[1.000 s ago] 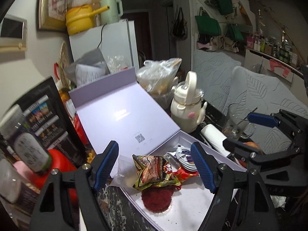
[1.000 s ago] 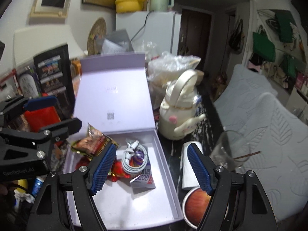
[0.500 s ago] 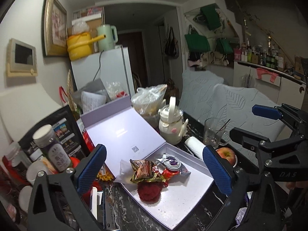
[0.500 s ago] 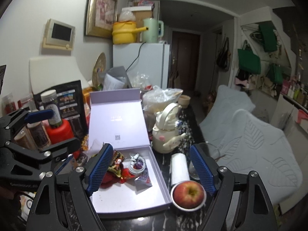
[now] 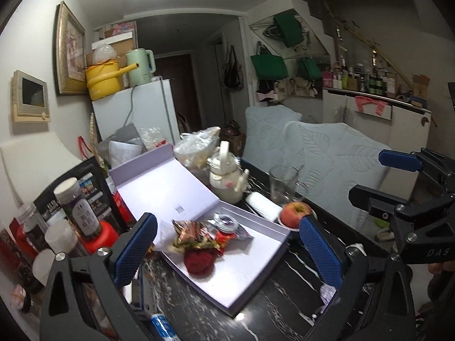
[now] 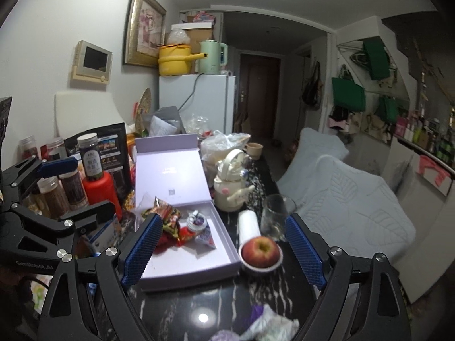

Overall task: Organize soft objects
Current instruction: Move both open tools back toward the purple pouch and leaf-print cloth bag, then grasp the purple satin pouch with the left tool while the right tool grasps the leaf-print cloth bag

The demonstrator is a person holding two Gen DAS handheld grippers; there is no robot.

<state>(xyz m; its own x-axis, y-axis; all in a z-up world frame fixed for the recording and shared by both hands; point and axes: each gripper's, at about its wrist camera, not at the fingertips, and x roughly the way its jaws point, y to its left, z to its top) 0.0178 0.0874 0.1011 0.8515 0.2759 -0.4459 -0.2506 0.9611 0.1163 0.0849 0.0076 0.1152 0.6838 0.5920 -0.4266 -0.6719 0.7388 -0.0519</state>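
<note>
Left gripper (image 5: 227,244) is seen released; right gripper (image 6: 224,250) is seen empty, its jaws widening. The snack packet (image 5: 193,234) and red pom-pom (image 5: 198,261) lie in the lilac box (image 5: 256,281). A crumpled cloth (image 6: 267,326) is shown only by the right wrist view.

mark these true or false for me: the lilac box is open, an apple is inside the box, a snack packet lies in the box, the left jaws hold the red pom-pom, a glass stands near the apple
1. The lilac box is open. True.
2. The apple is inside the box. False: it sits in a small dish beside the box.
3. A snack packet lies in the box. True.
4. The left gripper holds the red pom-pom. False: its jaws stand open and empty, and the pom-pom lies in the box.
5. A glass stands near the apple. True.
</note>
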